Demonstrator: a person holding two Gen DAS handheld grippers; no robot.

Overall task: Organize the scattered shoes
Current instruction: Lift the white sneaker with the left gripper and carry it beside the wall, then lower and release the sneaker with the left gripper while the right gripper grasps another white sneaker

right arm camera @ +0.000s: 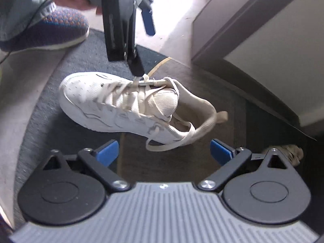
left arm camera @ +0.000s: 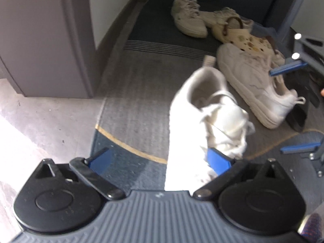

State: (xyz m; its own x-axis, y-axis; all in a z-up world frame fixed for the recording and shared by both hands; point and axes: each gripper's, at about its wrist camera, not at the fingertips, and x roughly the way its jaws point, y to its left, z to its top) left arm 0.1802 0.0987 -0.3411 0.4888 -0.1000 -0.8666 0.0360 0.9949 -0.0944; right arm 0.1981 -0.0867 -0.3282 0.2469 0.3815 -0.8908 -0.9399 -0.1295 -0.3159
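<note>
A white sneaker (left arm camera: 194, 109) lies on the rug right in front of my left gripper (left arm camera: 160, 160), whose jaws are wide open with the right blue pad against the laces. The same sneaker (right arm camera: 125, 105) shows in the right wrist view, with the left gripper (right arm camera: 141, 46) reaching down from above: one finger touches its laces, the other is lifted. My right gripper (right arm camera: 164, 151) is open and empty, just short of the sneaker's heel. A second white sneaker (left arm camera: 255, 85) lies to the right, near the right gripper (left arm camera: 291, 109).
Further back on a dark mat (left arm camera: 158, 24) lie another white sneaker (left arm camera: 188, 16), a beige clog (left arm camera: 239, 34) and a shoe behind it. A grey door frame (left arm camera: 48, 40) stands at the left. A person's patterned slipper (right arm camera: 50, 30) is on the rug edge.
</note>
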